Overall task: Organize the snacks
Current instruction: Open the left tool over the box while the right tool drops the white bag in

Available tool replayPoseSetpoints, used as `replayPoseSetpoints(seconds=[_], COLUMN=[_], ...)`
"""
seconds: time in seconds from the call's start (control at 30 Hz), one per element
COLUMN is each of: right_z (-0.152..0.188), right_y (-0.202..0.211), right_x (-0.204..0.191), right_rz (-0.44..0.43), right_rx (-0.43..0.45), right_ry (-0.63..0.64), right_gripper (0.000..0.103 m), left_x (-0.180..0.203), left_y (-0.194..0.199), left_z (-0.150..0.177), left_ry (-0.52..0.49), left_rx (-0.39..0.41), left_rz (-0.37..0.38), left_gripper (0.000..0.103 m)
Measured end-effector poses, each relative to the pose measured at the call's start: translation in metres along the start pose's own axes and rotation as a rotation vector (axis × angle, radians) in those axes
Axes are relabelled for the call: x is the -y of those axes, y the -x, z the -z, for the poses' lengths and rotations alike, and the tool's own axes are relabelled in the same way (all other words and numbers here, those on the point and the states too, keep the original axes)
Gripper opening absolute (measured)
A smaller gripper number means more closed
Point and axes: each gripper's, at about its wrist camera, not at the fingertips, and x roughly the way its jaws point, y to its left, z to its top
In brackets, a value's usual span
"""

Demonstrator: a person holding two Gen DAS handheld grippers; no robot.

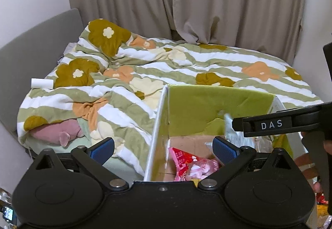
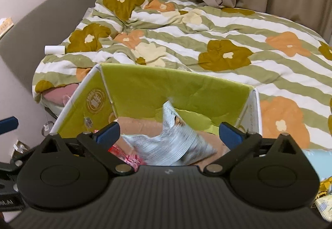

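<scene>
An open cardboard box (image 1: 207, 104) (image 2: 166, 87) with green flaps stands at the bed's near edge. A silver-white snack packet (image 2: 176, 141) (image 1: 232, 131) lies blurred and tilted inside it, below my right gripper (image 2: 169, 128). That gripper is open and its pads touch nothing. A pink and red snack packet (image 1: 193, 164) (image 2: 128, 158) lies on the box floor. My left gripper (image 1: 162, 145) is open and empty, straddling the box's left wall. One finger of the right gripper (image 1: 269, 125) reaches in from the right in the left wrist view.
A flowered striped duvet (image 2: 207, 31) covers the bed behind the box. A white roll (image 1: 42, 83) (image 2: 55, 49) and a pink plush (image 1: 60, 131) lie at its left. A grey headboard (image 1: 31, 52) and beige curtains bound it. More snack packets (image 2: 323, 204) lie at the lower right.
</scene>
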Motion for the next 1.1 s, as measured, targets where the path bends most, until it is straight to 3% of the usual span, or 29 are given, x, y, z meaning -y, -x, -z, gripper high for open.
replayPoseSetpoints(seconds=[0.1,0.3,0.7,1.1], right_z=[0.005,0.006,0.025,0.078], right_y=[0.008,0.027,0.107,0.189], right_x=[0.003,0.001,-0.012,0.024], right_rz=[-0.013,-0.014,0.041,0.128], right_rx=[0.06,0.08,0.2,0.252], right_ry=[-0.025,-0.033,-0.048,-0.1], right_gripper=[0.103,0.103,0.103,0.103], left_x=[-0.002,-0.008,-0.002,0.054], left_y=[0.002,0.015,0.057,0.104], left_z=[0.0,-0.002,-0.001,0.026], left_ry=[0.003,0.004,-0.049,-0.089], left_rx=[0.006,0.011,0.111,0.142], left_rz=[0.006,-0.016,0.018,0.126], left_gripper=[0.102,0.102,0.102,0.102])
